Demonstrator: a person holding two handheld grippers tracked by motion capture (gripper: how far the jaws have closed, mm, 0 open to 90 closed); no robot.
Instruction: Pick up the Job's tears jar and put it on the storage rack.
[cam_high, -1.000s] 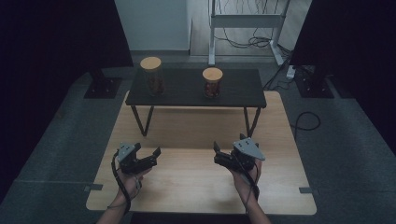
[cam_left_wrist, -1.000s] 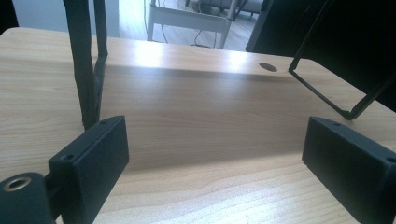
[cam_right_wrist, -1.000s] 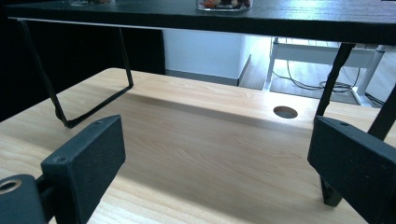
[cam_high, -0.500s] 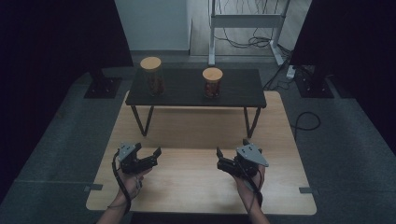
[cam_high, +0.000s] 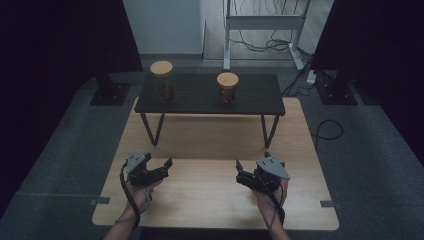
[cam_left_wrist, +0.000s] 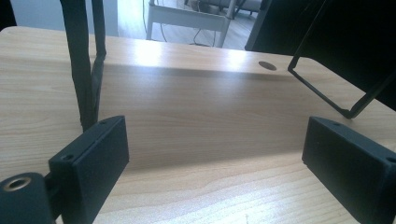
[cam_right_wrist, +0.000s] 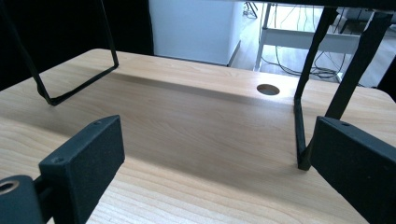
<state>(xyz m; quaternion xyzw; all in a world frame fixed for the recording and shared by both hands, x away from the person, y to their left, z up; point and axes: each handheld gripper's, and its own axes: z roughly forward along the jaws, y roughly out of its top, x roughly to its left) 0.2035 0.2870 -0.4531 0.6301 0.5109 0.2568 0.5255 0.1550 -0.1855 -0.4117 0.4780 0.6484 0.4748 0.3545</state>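
We take the dark shelf (cam_high: 210, 95) that stands on the wooden table (cam_high: 215, 200) as our landmark. On its top stand two jars with cork-coloured lids: the taller jar (cam_high: 163, 81) towards its left end and the shorter jar (cam_high: 227, 88) right of its middle, well apart from each other. Both our grippers hover over the table on the near side of the shelf, well short of its legs and of the jars. Our left gripper (cam_high: 162, 167) sits below the shelf's left end, its jaws spread wide with nothing but bare wood between them. Our right gripper (cam_high: 248, 166) sits below the shelf's right half, jaws likewise parted and holding nothing. In the right gripper view a round hole (cam_right_wrist: 268, 89) shows in the table beyond the shelf's legs.
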